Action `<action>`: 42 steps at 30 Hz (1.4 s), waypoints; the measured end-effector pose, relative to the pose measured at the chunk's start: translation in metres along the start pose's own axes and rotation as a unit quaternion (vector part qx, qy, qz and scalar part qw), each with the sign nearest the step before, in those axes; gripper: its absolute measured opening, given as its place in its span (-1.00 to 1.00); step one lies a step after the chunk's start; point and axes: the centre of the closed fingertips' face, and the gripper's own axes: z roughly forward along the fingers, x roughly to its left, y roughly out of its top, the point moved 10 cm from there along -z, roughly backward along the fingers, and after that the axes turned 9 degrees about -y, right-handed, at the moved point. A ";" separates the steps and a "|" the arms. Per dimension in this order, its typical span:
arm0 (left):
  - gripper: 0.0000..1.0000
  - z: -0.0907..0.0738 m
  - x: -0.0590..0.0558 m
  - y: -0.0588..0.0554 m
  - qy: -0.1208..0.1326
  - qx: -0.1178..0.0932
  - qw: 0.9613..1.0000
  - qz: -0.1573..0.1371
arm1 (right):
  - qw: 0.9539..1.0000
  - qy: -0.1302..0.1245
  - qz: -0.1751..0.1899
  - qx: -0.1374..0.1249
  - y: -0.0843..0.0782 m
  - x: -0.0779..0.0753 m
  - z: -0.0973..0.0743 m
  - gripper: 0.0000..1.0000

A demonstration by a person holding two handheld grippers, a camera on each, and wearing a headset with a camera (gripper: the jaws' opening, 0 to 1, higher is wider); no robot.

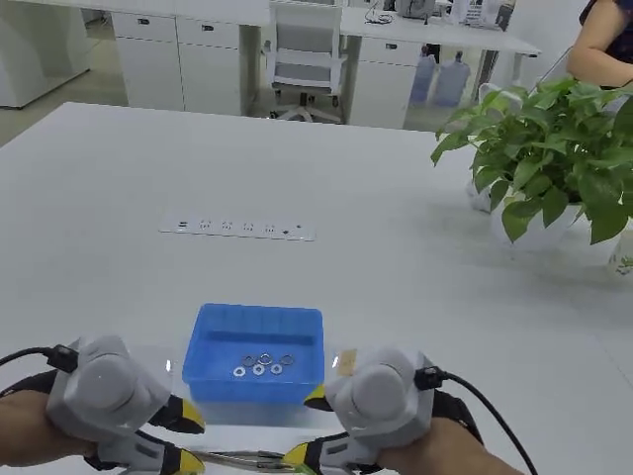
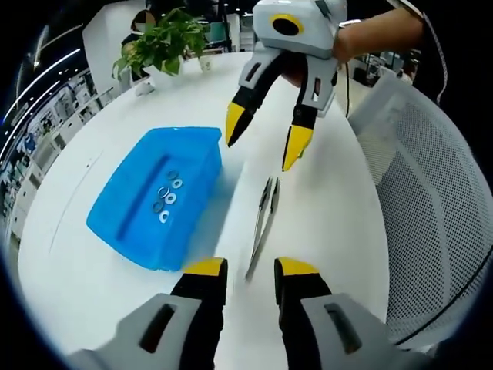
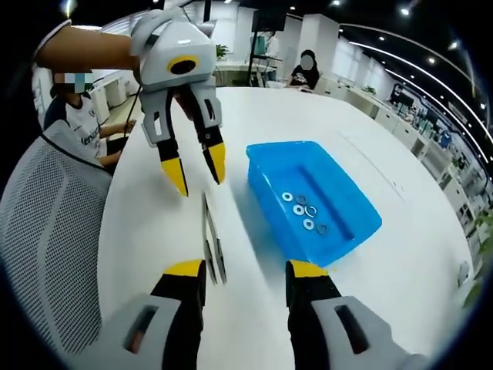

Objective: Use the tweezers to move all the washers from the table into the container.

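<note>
A blue plastic container (image 1: 210, 351) sits on the white table near its front edge, with several metal washers (image 1: 262, 366) on its floor. Metal tweezers (image 1: 242, 458) lie flat on the table in front of it, between my two grippers. My left gripper (image 1: 190, 438) and right gripper (image 1: 307, 427) face each other, both open and holding nothing. In the left gripper view the tweezers (image 2: 263, 216) lie just ahead of the left gripper (image 2: 250, 270), beside the container (image 2: 123, 223). In the right gripper view the tweezers (image 3: 212, 235) lie left of the container (image 3: 347, 204) and its washers (image 3: 304, 208).
A potted plant (image 1: 554, 168) stands at the right of the table, and a power strip (image 1: 237, 228) lies flat mid-table. A mesh chair (image 2: 431, 216) is at the near edge. Desks and an office chair (image 1: 307, 59) stand beyond the table.
</note>
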 end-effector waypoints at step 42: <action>0.99 -0.059 -0.025 0.018 0.095 -0.139 0.985 -0.049 | 0.988 -0.084 0.102 -0.079 -0.023 -0.011 -0.070 1.00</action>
